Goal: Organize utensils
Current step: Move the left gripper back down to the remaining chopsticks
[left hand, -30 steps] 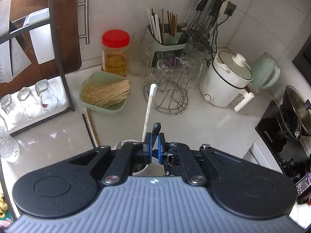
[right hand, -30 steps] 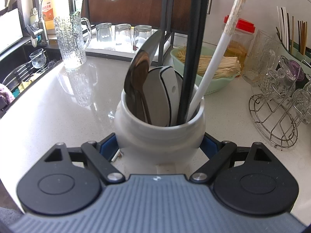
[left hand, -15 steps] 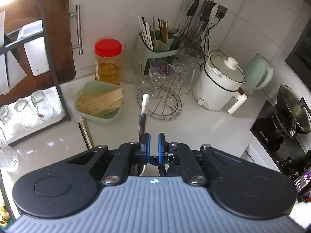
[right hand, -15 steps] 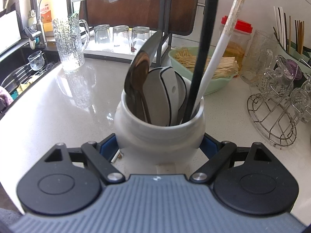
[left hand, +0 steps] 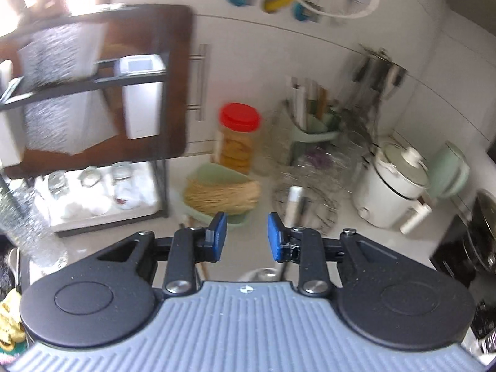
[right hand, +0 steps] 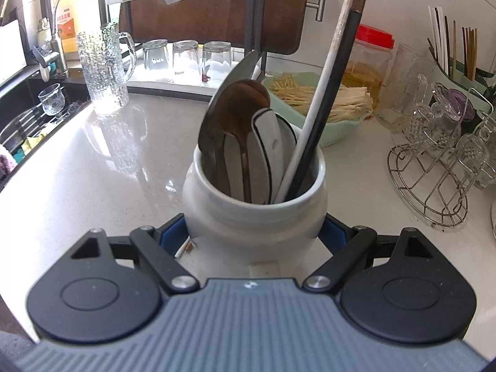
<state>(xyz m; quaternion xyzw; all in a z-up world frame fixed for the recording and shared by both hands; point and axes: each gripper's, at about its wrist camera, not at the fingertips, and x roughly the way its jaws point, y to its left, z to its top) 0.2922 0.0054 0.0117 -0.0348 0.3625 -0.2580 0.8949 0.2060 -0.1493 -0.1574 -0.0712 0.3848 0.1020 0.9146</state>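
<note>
Two long sticks, a white handle (right hand: 313, 117) and a black handle (right hand: 328, 105), now lean side by side in the white jar (right hand: 254, 214), next to a brown spoon (right hand: 241, 108) and a white scoop (right hand: 269, 142). The jar stands on the tabletop (right hand: 124, 142), near the green bowl of noodles (right hand: 325, 99).

The right gripper (right hand: 252, 235) has its fingers (right hand: 172, 234) pressed on both sides of the jar, low down, so the jar cannot tip or slide. That is the good way to do it: hold the jar firm and do not squeeze harder, since it looks smooth and heavy.

The left gripper (left hand: 243, 237) has just been opening, and its blue fingers (left hand: 218, 235) are apart with nothing between them. In its view, which is blurry, the jar's rim (left hand: 257, 274) shows just below the fingers, and the tops of the two handles peek out beside the right finger.

I think the drop is done, and the job now is to pull the left gripper away clean. It should go up and clear first, so a finger does not knock the tall handles and tip them out. More loose sticks may lie beside the jar; something thin shows by its base, but I cannot tell what it is.
</note>
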